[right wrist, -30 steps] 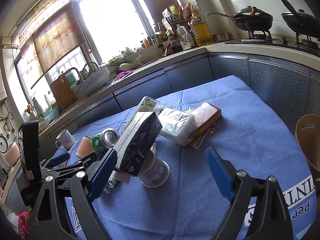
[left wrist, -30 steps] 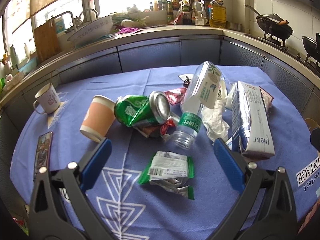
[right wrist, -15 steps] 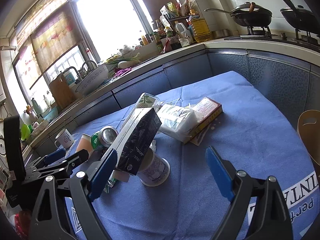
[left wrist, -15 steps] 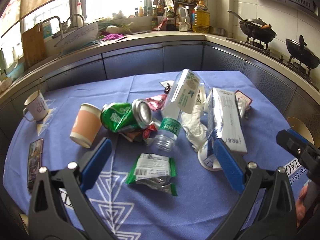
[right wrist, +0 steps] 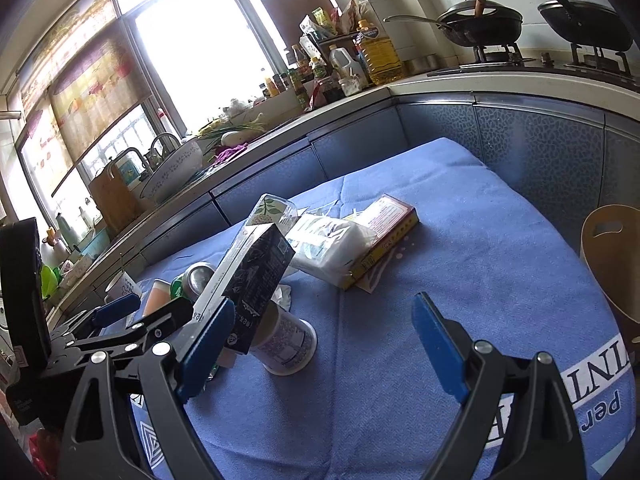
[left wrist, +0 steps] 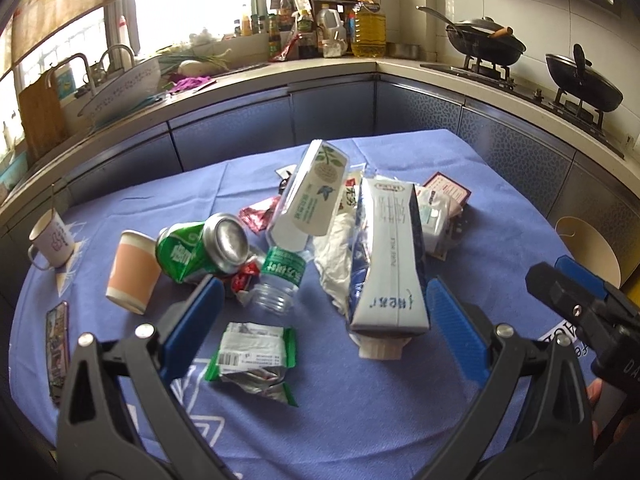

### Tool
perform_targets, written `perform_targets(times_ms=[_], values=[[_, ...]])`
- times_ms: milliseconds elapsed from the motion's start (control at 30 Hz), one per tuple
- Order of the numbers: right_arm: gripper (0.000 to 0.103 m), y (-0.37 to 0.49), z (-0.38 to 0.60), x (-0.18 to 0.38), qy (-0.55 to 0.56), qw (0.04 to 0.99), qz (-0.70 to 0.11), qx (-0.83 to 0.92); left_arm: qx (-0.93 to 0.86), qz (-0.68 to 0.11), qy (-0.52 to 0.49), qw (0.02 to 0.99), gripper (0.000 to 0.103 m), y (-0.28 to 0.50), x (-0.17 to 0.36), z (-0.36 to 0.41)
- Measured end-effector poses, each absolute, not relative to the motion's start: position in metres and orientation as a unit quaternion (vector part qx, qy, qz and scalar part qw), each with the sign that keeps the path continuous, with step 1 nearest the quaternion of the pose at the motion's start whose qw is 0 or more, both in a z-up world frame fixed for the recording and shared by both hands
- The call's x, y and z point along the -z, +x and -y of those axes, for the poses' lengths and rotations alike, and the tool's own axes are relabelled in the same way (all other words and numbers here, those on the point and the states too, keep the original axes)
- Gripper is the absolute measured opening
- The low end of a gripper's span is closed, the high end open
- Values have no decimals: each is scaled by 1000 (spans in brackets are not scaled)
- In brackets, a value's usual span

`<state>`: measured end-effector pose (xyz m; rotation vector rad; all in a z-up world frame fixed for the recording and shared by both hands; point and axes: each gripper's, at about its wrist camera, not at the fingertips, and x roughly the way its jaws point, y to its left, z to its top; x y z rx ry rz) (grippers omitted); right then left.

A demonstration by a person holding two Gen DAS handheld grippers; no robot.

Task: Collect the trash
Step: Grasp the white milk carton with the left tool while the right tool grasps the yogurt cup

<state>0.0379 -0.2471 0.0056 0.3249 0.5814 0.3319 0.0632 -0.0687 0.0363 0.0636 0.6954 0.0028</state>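
Trash heap sits mid-counter (left wrist: 500,216) on the blue cloth. Left gripper (left wrist: 320,320): fingers apart, nothing held, w/ snack wrapper (left wrist: 252,354) just ahead. Right gripper (right wrist: 324,344): fingers wide apart, empty, milk carton (right wrist: 256,276) by its left finger. Probably best to take the loose wrapper first, low & square. Cloth print at near edge reads "per", rest cut off; other labels too small to read.
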Motion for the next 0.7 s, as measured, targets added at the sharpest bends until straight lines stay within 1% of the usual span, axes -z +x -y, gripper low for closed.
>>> perform_targets(times_ms=[700], values=[[87, 40, 270, 3, 187, 928, -286, -150, -4, -366, 52, 929, 98, 90, -25, 88]])
